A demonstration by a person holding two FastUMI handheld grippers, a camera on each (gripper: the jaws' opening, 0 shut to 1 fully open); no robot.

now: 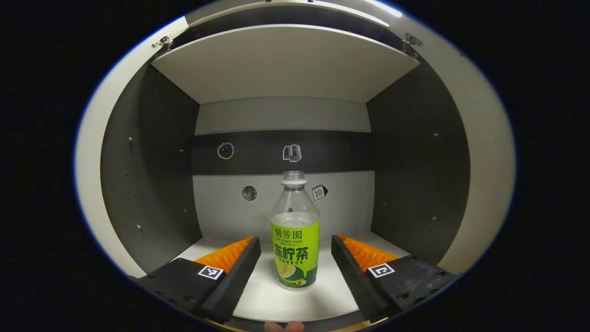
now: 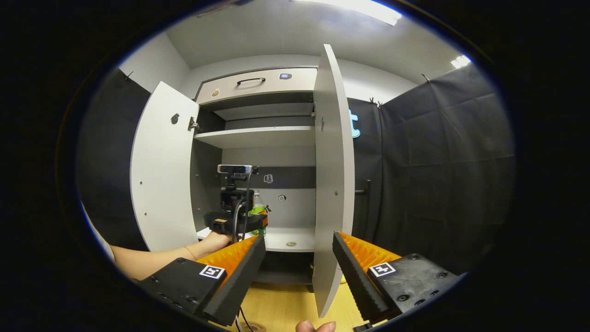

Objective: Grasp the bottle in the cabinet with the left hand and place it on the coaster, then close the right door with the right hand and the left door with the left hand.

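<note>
The left gripper (image 1: 295,258) is held with its fingers apart inside the cabinet (image 1: 152,184), and the bottle (image 1: 295,233) is seen upright between the two fingers, toward 12 o'clock, with a gap on either side; no contact is made yet. The bottle stands on the lower shelf (image 1: 295,304), capless as far as can be told, with a green label round its lower half.

The step in hand is judged to be the grasp. It would be done well if the left gripper were eased forward until the labelled body sits well between the fingers, kept level and centred, and only then closed. A grip on the wide body is preferred to the narrow neck, and the squeeze should be gentle, since thin plastic is likely to buckle and the bottle could tip if nudged by one finger first.

In the right gripper view, the right gripper (image 2: 298,263) is held open and empty outside the cabinet, with the right door (image 2: 333,184) standing ajar at 12 o'clock and the left door (image 2: 161,175) swung wide at 10 o'clock. The right door should be left untouched until the bottle is out.
</note>
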